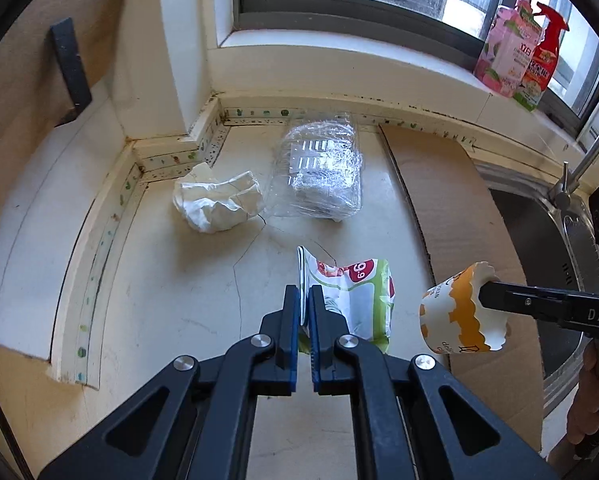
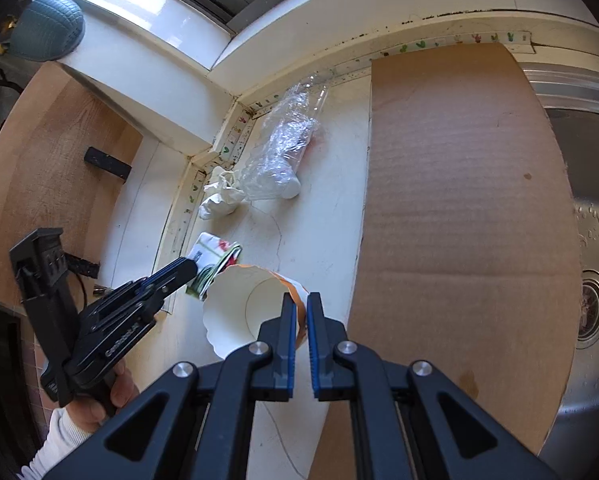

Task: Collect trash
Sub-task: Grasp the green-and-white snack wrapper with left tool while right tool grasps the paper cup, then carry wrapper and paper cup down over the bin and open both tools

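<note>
Nearest in the left wrist view, the left gripper [image 1: 304, 294] has its 2 blue-padded jaws pinched tight on the edge of a glossy green-and-white wrapper [image 1: 353, 300], which hangs crumpled above the cream counter [image 1: 171, 300]. Just to its right, the right gripper [image 1: 484, 289] clamps the scalloped rim of a paper cup [image 1: 457, 316], white with an orange wavy band, tilted on its side.

The right wrist view alone shows the cup's plain white inside, mouth open toward the camera, its wall nipped between that gripper's nearly closed jaws. It also shows the hand [image 2: 111, 396] with a pale sleeve holding the left tool, and a round drain in the steel sink [image 2: 591, 216].

Farther back on the counter lie a crumpled white paper wad [image 1: 215, 202] and, just beside it, a crushed clear plastic bottle [image 1: 319, 168], ridged and shiny. A flat sheet of brown corrugated cardboard [image 1: 447, 184] runs from the back wall toward the sink.

Only the left wrist view shows the 2 bottles on the windowsill: a pink pump bottle [image 1: 507, 52] and a red spray bottle [image 1: 543, 52].
</note>
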Demonstrator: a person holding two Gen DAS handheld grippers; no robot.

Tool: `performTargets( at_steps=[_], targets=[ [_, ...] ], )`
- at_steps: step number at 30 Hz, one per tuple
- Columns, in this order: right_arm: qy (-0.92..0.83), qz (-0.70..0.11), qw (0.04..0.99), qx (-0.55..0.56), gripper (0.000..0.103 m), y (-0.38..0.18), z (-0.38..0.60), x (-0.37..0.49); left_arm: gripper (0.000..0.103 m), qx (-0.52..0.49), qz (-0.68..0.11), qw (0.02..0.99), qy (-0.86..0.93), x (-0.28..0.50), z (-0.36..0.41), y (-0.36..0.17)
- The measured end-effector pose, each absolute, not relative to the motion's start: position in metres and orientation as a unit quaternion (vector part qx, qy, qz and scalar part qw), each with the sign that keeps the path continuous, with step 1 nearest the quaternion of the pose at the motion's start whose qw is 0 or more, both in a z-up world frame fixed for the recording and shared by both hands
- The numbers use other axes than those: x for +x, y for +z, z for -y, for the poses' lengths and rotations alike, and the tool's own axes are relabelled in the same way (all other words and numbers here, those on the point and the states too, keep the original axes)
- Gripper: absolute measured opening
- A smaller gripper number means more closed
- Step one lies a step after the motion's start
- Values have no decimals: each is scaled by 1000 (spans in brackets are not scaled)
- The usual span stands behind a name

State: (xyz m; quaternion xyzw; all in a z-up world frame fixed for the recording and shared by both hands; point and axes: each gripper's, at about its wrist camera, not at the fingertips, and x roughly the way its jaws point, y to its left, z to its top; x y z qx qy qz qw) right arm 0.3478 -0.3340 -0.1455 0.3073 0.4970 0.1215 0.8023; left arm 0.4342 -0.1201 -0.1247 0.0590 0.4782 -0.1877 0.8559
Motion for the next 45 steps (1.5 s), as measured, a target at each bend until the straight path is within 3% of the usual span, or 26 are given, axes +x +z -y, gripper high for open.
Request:
performTargets(
  at_steps=[11, 20, 31, 45],
  targets=[
    [102, -454, 830, 306, 2, -101, 294, 244, 2, 12, -436, 881, -186, 299, 70, -60],
    [72, -460, 828, 312, 2, -109, 238, 121, 2, -9, -453, 865, -218, 176, 24, -70],
    [29, -565, 772, 291, 2, -194, 187, 24, 2, -14, -541, 816, -203, 86, -5, -162],
    [5, -671, 692, 267, 3, -392, 172, 28, 3, -26, -641, 757, -126, 66, -15, -371]
  ],
)
